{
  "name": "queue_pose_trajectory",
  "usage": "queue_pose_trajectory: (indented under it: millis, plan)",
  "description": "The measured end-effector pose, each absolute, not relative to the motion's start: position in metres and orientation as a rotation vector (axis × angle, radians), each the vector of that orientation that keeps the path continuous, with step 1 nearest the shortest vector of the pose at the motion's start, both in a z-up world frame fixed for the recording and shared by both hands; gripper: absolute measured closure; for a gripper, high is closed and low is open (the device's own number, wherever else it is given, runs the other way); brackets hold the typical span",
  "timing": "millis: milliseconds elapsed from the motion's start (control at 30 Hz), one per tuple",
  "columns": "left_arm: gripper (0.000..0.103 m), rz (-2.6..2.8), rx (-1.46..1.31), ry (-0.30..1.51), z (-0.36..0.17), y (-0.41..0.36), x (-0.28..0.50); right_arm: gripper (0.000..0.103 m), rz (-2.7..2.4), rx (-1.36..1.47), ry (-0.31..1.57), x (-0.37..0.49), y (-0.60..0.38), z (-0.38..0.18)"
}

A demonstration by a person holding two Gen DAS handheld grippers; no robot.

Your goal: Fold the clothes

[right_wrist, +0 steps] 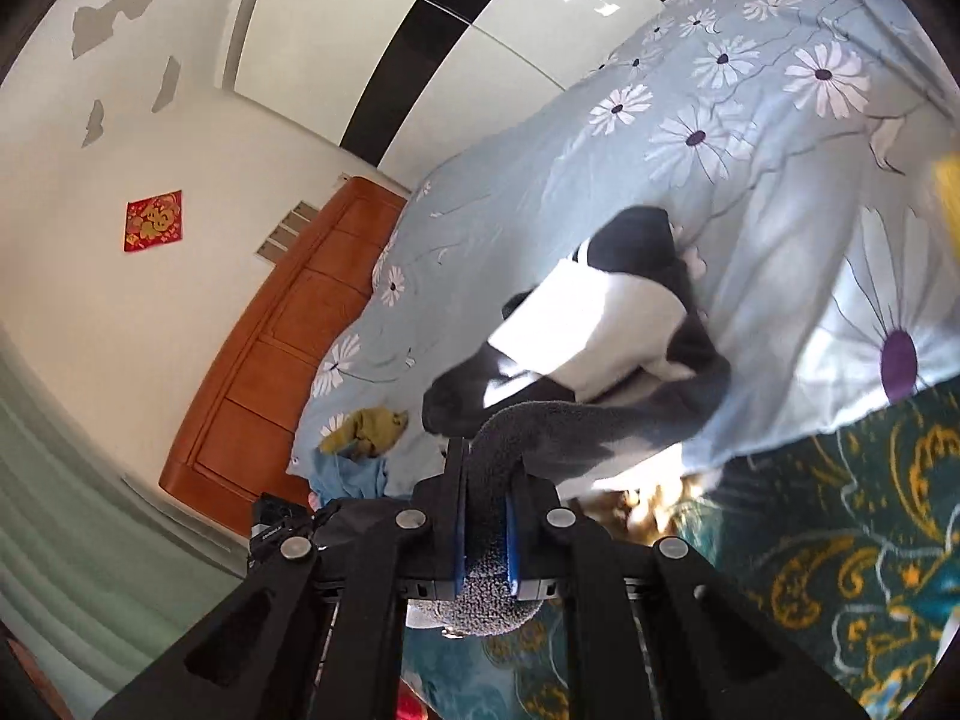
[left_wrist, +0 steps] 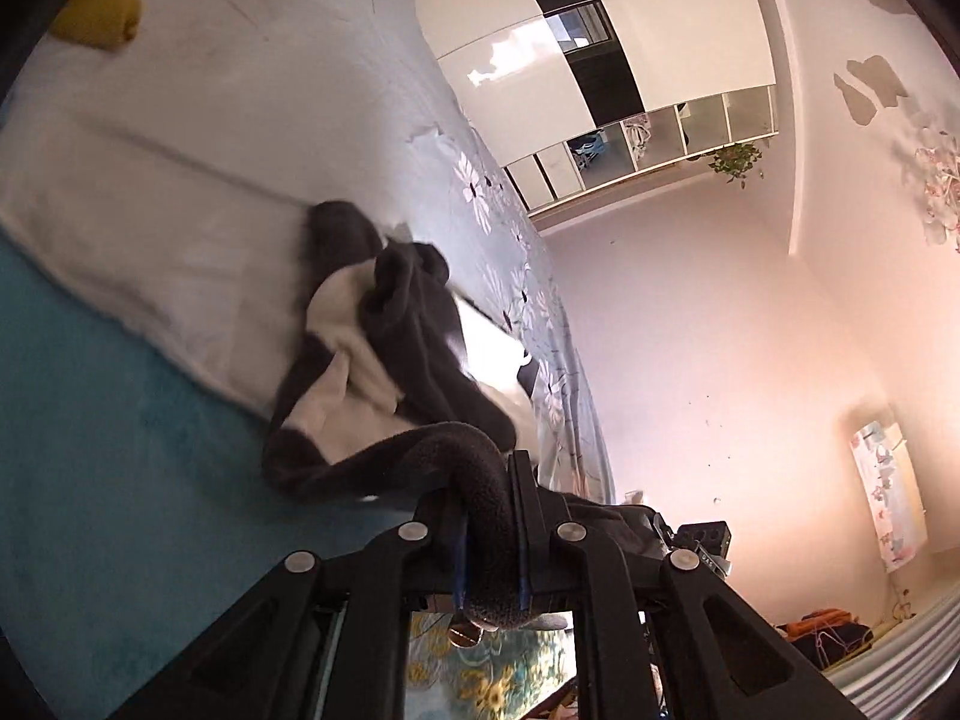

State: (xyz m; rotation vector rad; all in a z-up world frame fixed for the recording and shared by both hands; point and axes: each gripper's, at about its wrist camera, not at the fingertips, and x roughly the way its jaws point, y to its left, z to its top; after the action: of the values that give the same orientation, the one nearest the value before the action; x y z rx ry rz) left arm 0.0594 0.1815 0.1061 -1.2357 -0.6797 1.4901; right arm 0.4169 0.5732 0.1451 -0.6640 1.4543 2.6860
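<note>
Two grippers each have a pinch of the same fleece garment. Nearest the left camera, the left gripper (left_wrist: 491,531) has its jaws drawn almost together on a dark grey roll of the cloth, which bulges out behind the blue pads. The right gripper (right_wrist: 486,531) shows the same thing from its side: jaws nearly closed, a thick grey fold clamped between them and spilling out at the back.

From both pinched edges the garment (left_wrist: 384,360) runs away from the grippers, dark grey with broad white panels, bunched and blurred. In the right view its far end lies on the flowered bedcover (right_wrist: 750,138), pale blue with white daisies. In the left view it lies across a white sheet (left_wrist: 168,198) beside a teal blanket (left_wrist: 120,450).

A little further off in the right view, an olive-yellow cloth (right_wrist: 366,429) and a blue cloth (right_wrist: 348,477) lie crumpled near the edge of the bed. A patterned teal and gold rug (right_wrist: 840,540) shows low on the right side of that picture. In the left view, a yellow item (left_wrist: 99,15) lies well apart from the garment, up at the far corner of the bed.

Beyond the bed stand a wooden headboard (right_wrist: 288,336) and a glossy white wardrobe (left_wrist: 660,30) with a black stripe. A red paper square (right_wrist: 153,221) hangs on the wall.
</note>
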Motion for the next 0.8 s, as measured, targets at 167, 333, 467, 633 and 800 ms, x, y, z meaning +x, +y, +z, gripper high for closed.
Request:
queue_pose_trajectory:
  millis: [167,333,467,633,800]
  plan:
    - [0.091,1.551,-1.265,-0.692,0.120,0.242,-0.016,0.093,2.548,-0.664,1.511,0.366,0.634,0.159]
    - [0.091,1.615,-1.323,-0.696,0.097,0.310,-0.072,0.093,2.361,-0.693,1.599,0.311,0.693,0.136]
    - [0.091,1.633,-1.411,-0.726,0.054,0.336,-0.097,0.093,2.246,-0.755,1.605,0.278,0.717,0.100]
    - [0.089,1.525,-1.480,-0.886,0.005,0.337,-0.114,0.092,2.177,-0.768,1.670,0.270,0.732,0.059]
    - [0.062,1.450,-1.370,-0.976,0.023,0.319,-0.117,0.083,2.231,-0.647,1.763,0.282,0.736,0.063]
